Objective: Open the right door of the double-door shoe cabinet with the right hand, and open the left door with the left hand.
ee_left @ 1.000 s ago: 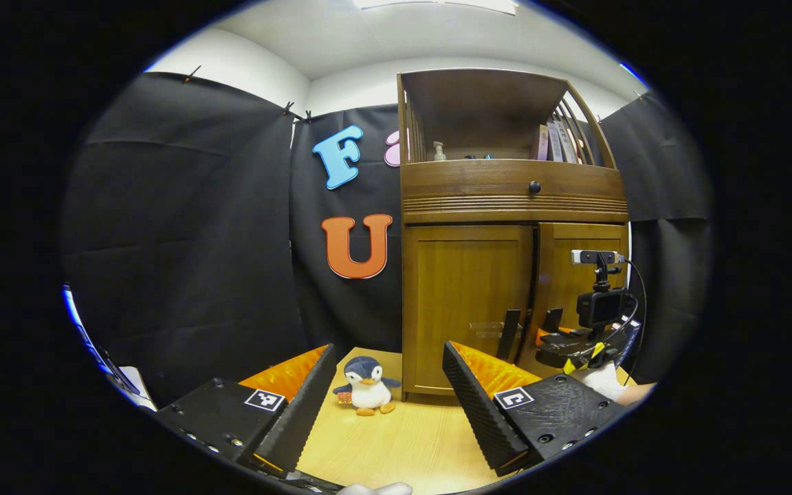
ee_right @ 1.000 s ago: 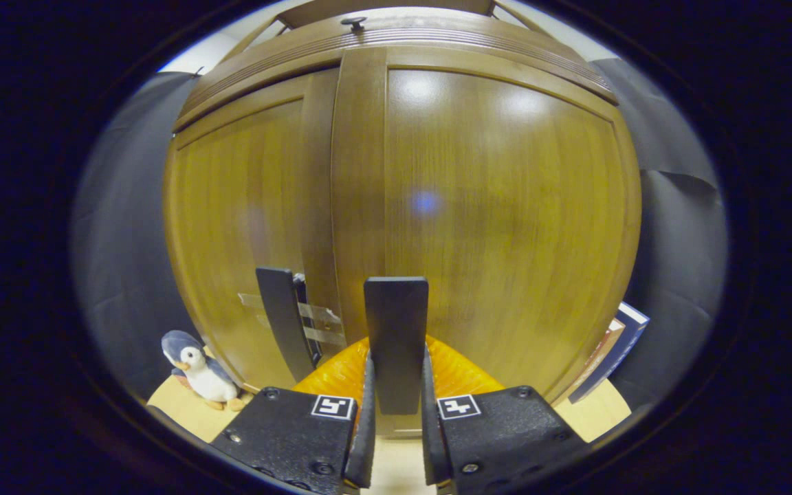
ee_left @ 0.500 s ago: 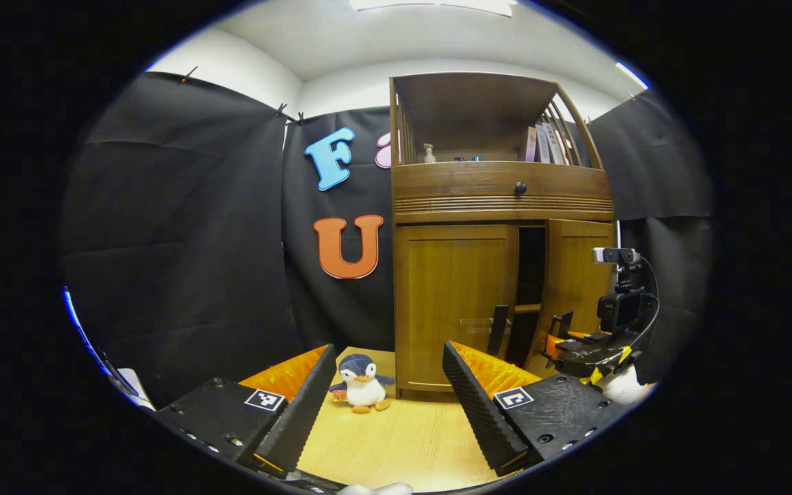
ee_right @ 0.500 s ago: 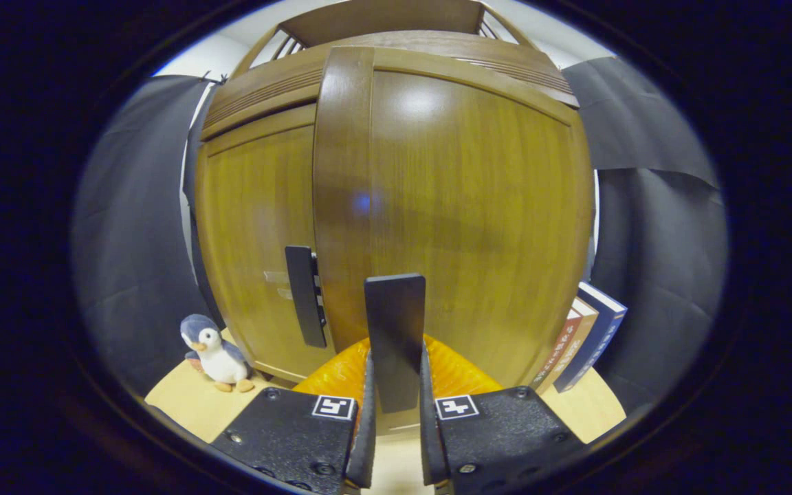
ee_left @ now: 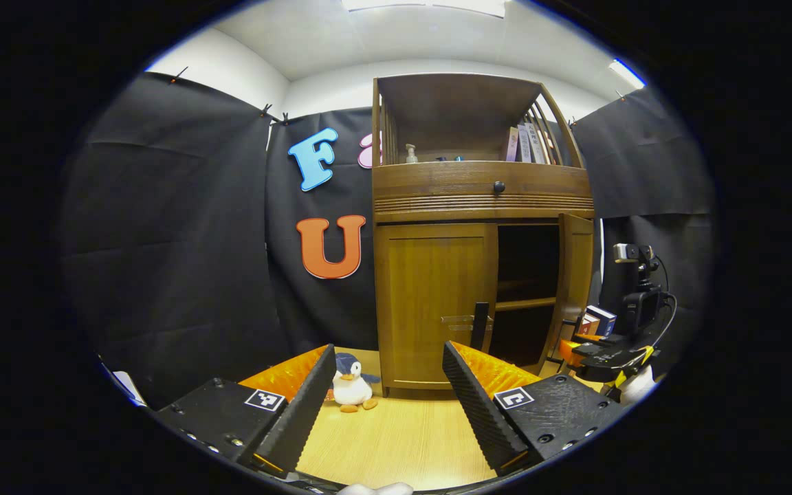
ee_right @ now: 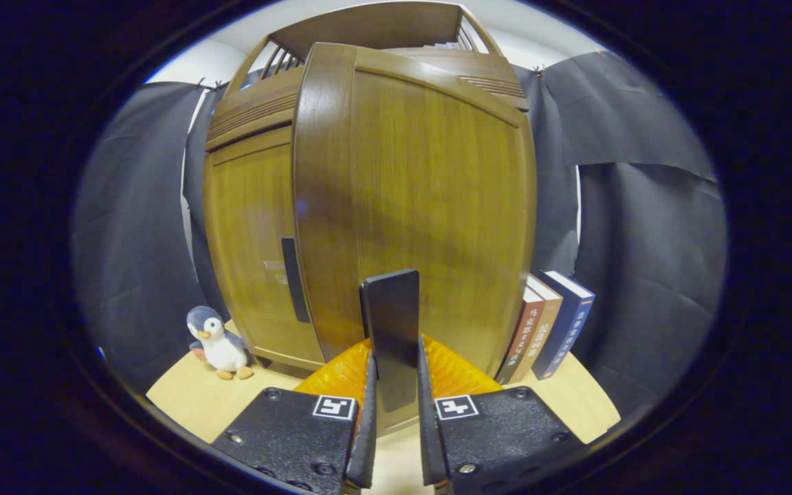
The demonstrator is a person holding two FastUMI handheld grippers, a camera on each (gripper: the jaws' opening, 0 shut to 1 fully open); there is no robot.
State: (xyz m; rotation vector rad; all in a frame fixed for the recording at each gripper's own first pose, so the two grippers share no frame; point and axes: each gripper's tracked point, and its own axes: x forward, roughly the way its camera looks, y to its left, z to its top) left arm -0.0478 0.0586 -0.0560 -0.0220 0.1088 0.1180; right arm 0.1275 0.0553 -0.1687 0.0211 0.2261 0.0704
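The shoe cabinet [ee_left: 478,199] stands on the wooden counter [ee_left: 403,440] against the black cloth wall. Its right door [ee_right: 423,206] is swung well open, showing a dark interior with a shelf [ee_left: 523,302] in the left gripper view. The right tongs [ee_right: 393,357] are clamped on the black handle [ee_right: 390,330] of that door, both fingers pressing its sides. The left door [ee_left: 430,302] is closed, with its own black handle [ee_left: 480,326] at the inner edge. The left tongs [ee_left: 389,405] are spread wide apart and hold nothing, well short of the cabinet. A toy penguin [ee_left: 350,382] sits on the counter near the cabinet's left corner. Books [ee_right: 551,330] stand beside the open door.
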